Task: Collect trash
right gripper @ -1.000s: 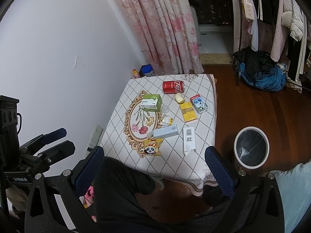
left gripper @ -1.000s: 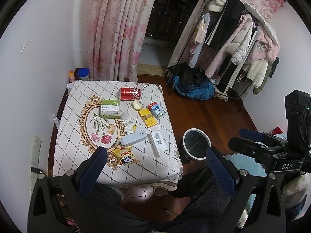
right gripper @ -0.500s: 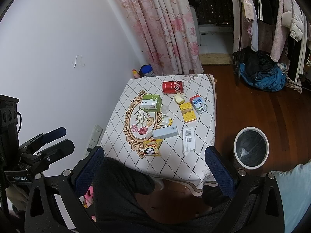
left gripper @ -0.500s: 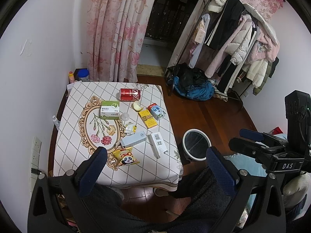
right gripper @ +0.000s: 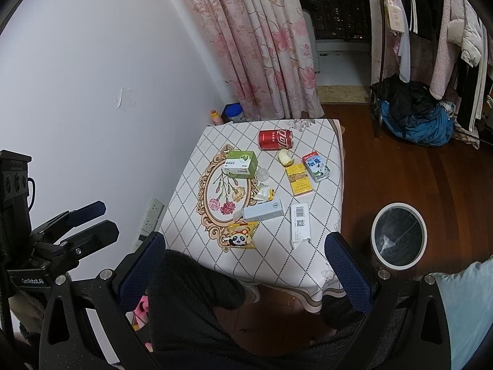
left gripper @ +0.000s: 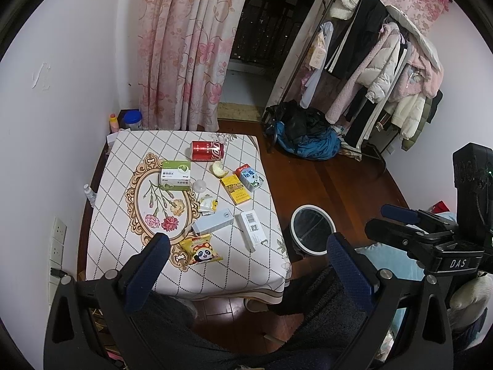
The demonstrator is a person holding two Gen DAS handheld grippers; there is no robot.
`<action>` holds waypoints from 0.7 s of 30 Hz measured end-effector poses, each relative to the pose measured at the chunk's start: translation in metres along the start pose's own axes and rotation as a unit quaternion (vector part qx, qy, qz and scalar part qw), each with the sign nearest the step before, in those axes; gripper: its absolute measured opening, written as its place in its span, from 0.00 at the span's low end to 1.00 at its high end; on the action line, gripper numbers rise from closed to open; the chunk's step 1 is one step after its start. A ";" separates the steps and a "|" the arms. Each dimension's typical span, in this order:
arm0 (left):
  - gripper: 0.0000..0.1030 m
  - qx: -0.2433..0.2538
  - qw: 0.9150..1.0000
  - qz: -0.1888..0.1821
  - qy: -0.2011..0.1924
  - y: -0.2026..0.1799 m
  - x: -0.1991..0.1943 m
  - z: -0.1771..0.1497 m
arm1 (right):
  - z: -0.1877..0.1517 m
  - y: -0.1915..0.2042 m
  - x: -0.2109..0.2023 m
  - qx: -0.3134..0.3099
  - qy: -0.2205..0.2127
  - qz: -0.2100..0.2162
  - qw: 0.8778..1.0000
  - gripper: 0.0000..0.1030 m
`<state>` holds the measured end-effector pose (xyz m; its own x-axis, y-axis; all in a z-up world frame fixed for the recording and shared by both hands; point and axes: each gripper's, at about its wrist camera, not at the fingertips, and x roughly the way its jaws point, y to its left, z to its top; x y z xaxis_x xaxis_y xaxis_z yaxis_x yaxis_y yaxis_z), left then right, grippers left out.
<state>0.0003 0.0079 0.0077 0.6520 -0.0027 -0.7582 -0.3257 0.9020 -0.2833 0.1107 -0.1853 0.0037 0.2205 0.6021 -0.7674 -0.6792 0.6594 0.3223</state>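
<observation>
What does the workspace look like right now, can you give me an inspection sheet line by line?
Surface: small table under a diamond-check cloth with a floral oval.
Job's things: red can on its side, green box, bitten fruit piece, yellow packet, milk carton, crumpled wrapper, two long white boxes, panda snack bag; lined bin on the floor beside the table.
Clutter: a bottle and a jar behind the table.
Grippers: left gripper and right gripper both held back from the table, jaws open, empty.
Cables: nothing seen.
Surroundings: floral curtain, loaded clothes rack, bags on the wooden floor.
</observation>
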 end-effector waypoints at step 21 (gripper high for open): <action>1.00 0.004 0.999 0.033 -0.005 0.005 0.010 0.007 | 0.001 -0.002 0.000 0.013 -0.008 0.007 1.000 1.00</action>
<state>0.0094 0.0153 0.0027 0.6360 0.0606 -0.7693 -0.3622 0.9037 -0.2283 0.1128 -0.1862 0.0039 0.2227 0.6180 -0.7540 -0.6636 0.6627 0.3472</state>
